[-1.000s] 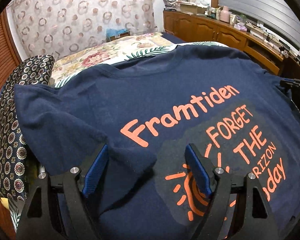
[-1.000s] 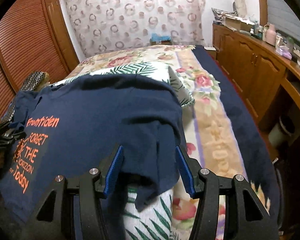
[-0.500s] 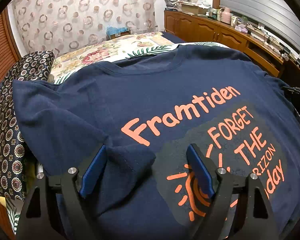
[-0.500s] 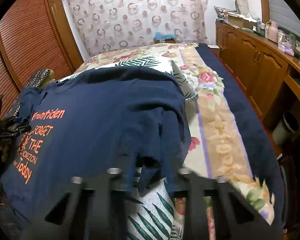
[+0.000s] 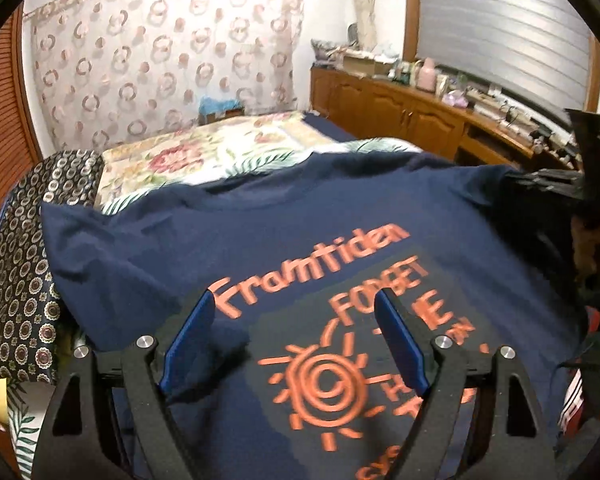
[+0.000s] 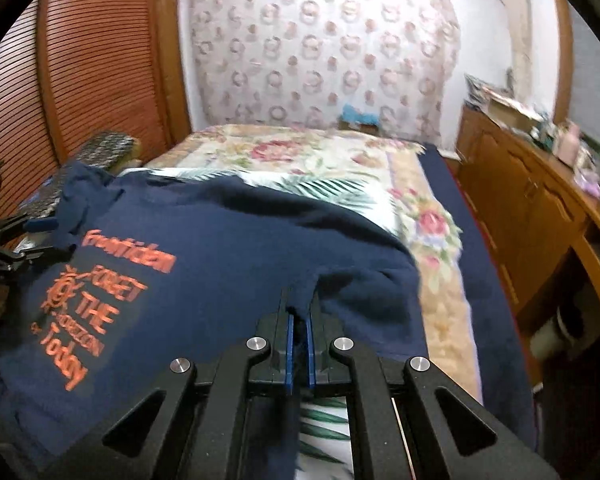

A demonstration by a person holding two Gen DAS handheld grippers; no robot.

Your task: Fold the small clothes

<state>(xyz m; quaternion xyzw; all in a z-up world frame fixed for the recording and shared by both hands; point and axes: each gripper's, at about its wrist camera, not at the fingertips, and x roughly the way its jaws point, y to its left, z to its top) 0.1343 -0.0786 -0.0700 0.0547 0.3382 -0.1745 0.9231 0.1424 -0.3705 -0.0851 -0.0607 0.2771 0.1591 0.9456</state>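
A navy T-shirt (image 5: 300, 208) with orange print lies face up on the bed, and the right wrist view shows it too (image 6: 220, 232). My left gripper (image 5: 294, 300) hovers open over the printed chest. A loose fold of the shirt's sleeve (image 5: 216, 344) lies beside its left pad, not pinched. My right gripper (image 6: 300, 296) is shut on a bunched bit of the shirt's right side near the sleeve, and the cloth there is lifted into a small peak. The right gripper also shows as a dark shape (image 5: 548, 180) at the shirt's far right in the left wrist view.
A floral bedspread (image 6: 432, 220) covers the bed beyond and to the right of the shirt. A dark patterned cushion (image 5: 24, 280) lies along the shirt's left side. Wooden cabinets (image 6: 540, 208) with clutter on top run along the right, with louvred doors (image 6: 60, 80) on the left.
The right gripper's jaws have come together on the shirt's cloth and lifted it a little. The left gripper has stayed open and risen, tilting its view upward.
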